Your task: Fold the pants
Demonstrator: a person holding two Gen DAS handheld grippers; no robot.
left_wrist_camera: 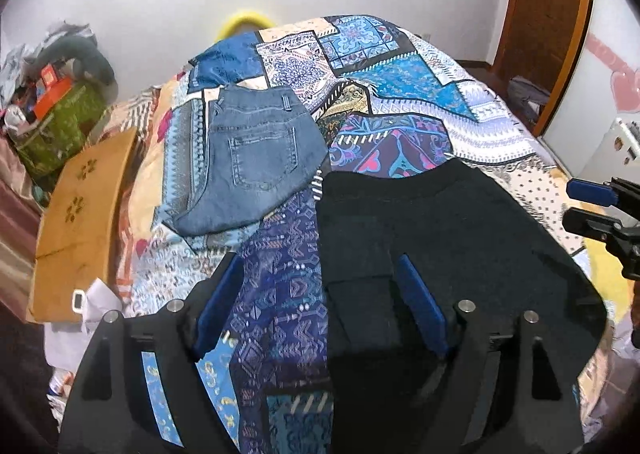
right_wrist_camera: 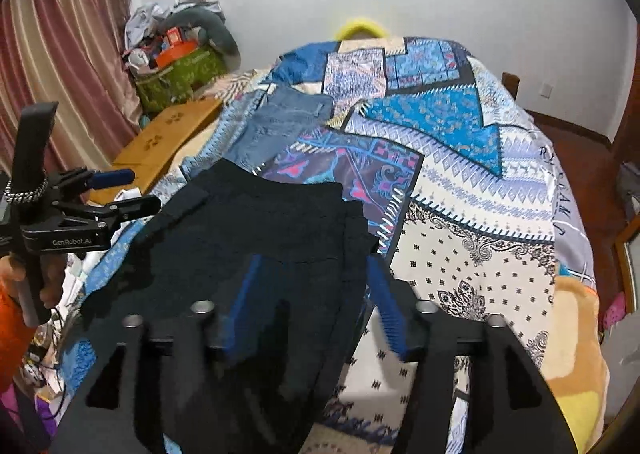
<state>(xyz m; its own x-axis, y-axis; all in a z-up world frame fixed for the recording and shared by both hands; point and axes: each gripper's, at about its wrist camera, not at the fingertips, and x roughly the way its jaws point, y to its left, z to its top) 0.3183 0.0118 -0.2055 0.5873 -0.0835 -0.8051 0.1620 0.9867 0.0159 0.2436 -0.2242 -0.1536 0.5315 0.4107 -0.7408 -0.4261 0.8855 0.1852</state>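
Observation:
Black pants (left_wrist_camera: 452, 230) lie folded on the patterned bedspread (left_wrist_camera: 400, 74), also in the right wrist view (right_wrist_camera: 256, 230). My left gripper (left_wrist_camera: 320, 274) is open over the pants' left edge, its blue pads wide apart. My right gripper (right_wrist_camera: 314, 274) is open over the pants' right edge. Each gripper shows in the other's view: the right one (left_wrist_camera: 592, 202) at the right side, the left one (right_wrist_camera: 120, 192) at the left. Neither holds cloth. Folded blue jeans (left_wrist_camera: 248, 158) lie further back on the bed, also in the right wrist view (right_wrist_camera: 280, 122).
A wooden board (left_wrist_camera: 80, 222) leans beside the bed at the left. A green bag with clutter (right_wrist_camera: 180, 74) stands by the curtain. A wooden door (left_wrist_camera: 552, 14) is at the far right. A yellow object (right_wrist_camera: 362, 26) sticks up behind the bed.

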